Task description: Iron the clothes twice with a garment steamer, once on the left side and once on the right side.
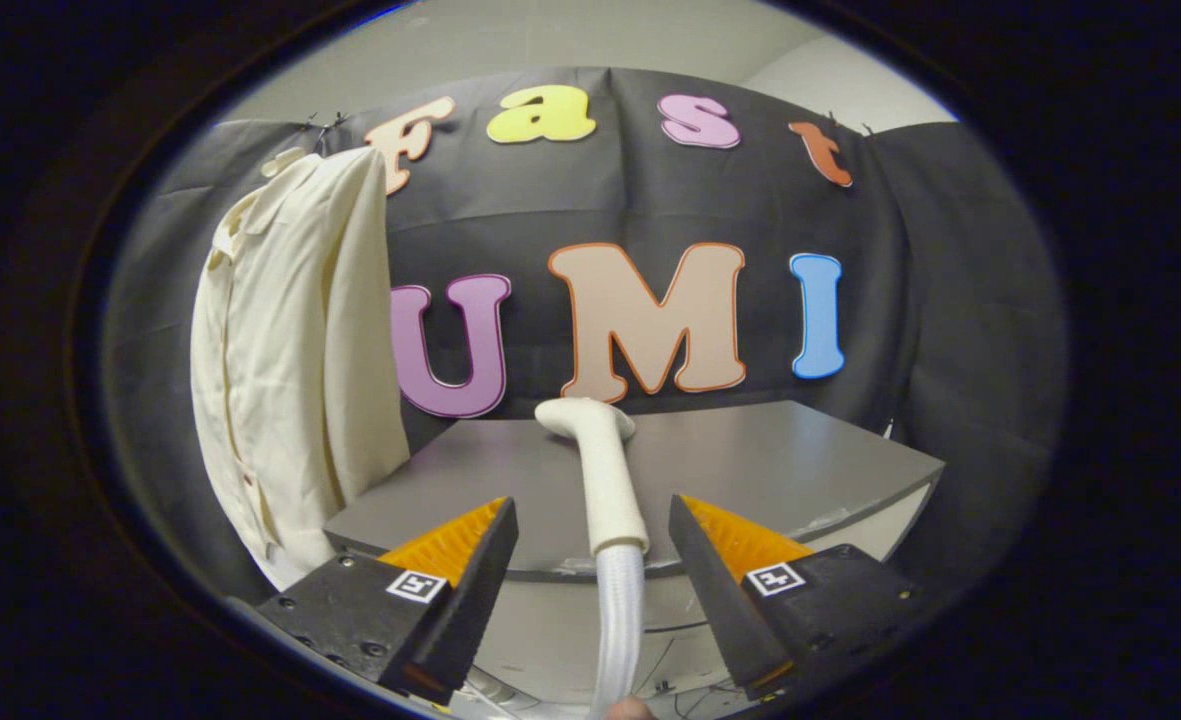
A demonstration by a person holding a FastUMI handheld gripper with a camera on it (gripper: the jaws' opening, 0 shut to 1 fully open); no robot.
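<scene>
Fingers of the gripper (593, 520) stand wide apart, holding nothing; steamer handle (605, 470) lies between them on the table (800, 460). Close squarely on it, shirt (290, 350) hanging beside the table.

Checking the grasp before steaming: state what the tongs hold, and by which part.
Nothing is held: the tongs stand open, either side of the steamer handle, not touching it.

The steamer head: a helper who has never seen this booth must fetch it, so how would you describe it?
Find the grey table in front of the black cloth wall. The steamer head lies on it, between the open tongs, right of the hanging cream shirt. It is a white curved wand with a ribbed hose dropping over the table's near edge.
</scene>
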